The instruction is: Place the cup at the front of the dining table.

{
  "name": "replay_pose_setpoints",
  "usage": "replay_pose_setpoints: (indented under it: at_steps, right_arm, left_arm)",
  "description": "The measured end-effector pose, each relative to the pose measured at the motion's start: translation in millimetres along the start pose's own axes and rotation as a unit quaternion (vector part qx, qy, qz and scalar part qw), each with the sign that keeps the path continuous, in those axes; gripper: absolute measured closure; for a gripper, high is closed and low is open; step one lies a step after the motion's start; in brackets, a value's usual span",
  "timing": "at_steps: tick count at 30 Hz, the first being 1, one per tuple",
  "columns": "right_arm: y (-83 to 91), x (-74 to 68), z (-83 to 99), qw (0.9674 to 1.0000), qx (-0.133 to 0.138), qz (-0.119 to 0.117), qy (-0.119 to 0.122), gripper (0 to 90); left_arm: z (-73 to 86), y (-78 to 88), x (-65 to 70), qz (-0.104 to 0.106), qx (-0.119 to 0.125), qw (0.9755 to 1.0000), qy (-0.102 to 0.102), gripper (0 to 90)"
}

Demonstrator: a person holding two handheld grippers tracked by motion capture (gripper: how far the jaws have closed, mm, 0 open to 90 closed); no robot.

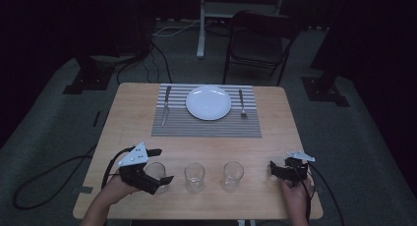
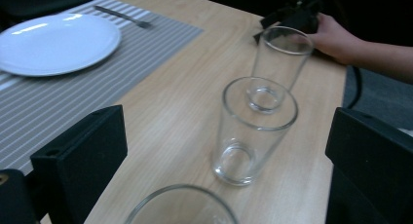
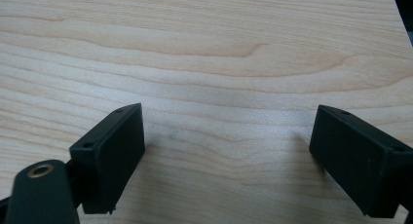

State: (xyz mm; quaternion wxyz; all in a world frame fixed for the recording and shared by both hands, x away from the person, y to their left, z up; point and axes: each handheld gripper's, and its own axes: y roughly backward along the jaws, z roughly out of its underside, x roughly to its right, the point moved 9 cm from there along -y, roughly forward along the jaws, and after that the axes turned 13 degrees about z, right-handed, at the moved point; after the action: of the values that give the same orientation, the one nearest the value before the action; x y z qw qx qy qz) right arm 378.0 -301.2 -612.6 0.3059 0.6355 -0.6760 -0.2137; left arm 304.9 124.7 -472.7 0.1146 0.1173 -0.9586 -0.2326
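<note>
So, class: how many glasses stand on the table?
3, in a row along the near edge: one between the left gripper's open jaws, one in the middle, one nearer the right gripper.

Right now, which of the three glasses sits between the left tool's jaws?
The leftmost glass in the row: the open left tool straddles it, while the middle glass and right glass stand apart, untouched.

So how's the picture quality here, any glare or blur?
High view: dim, dark surroundings, plate brightest. Left gripper view: sharp middle glass, nearest glass cut off at the bottom edge, soft glare on the plate. Right gripper view: sharp table grain, faint jaw shadows.
</note>
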Motion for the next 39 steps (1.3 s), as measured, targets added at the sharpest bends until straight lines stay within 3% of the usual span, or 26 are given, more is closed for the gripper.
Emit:
replay_pose_setpoints:
  at_steps: [7, 10, 14, 19, 22, 30, 31, 39]
  right_arm:
    - [0.0, 0.1, 0.1, 1.0, 0.0, 0.0, 0.001, 12.5]
    - [0.0, 0.1, 0.0, 1.0, 0.0, 0.0, 0.0, 12.5]
    - [-0.1, 0.1, 0.0, 1.0, 0.001, 0.0, 0.001, 12.5]
    - [-0.1, 0.1, 0.0, 1.0, 0.001, 0.0, 0.001, 12.5]
    - [-0.1, 0.2, 0.0, 1.0, 0.001, 0.0, 0.001, 12.5]
    - [-0.1, 0.1, 0.0, 1.0, 0.001, 0.0, 0.001, 12.5]
    - [-0.1, 0.1, 0.0, 1.0, 0.001, 0.0, 0.001, 12.5]
    - [-0.1, 0.2, 0.0, 1.0, 0.001, 0.0, 0.001, 12.5]
  left_arm:
    - [-4.3, -17.7, 3.0, 0.018, -0.027, 0.9995, 0.0, 1.9]
    - [-6.9, -23.6, 3.0, 0.017, -0.036, 0.9992, 0.006, 2.0]
    - [-5.9, -34.2, 3.0, 0.007, -0.068, 0.9977, 0.0, 2.0]
    - [-4.1, -46.9, 5.1, 0.004, -0.107, 0.9943, -0.004, 1.9]
    - [-3.7, -52.7, 4.0, 0.003, -0.12, 0.9927, 0.007, 1.9]
    - [-2.8, -67.7, 5.9, 0.012, -0.162, 0.9866, 0.008, 2.0]
    - [-3.3, -68.9, 5.1, 0.011, -0.164, 0.9863, 0.009, 5.8]
    - [-2.4, -82.4, 10.1, 0.017, -0.205, 0.9786, 0.007, 6.1]
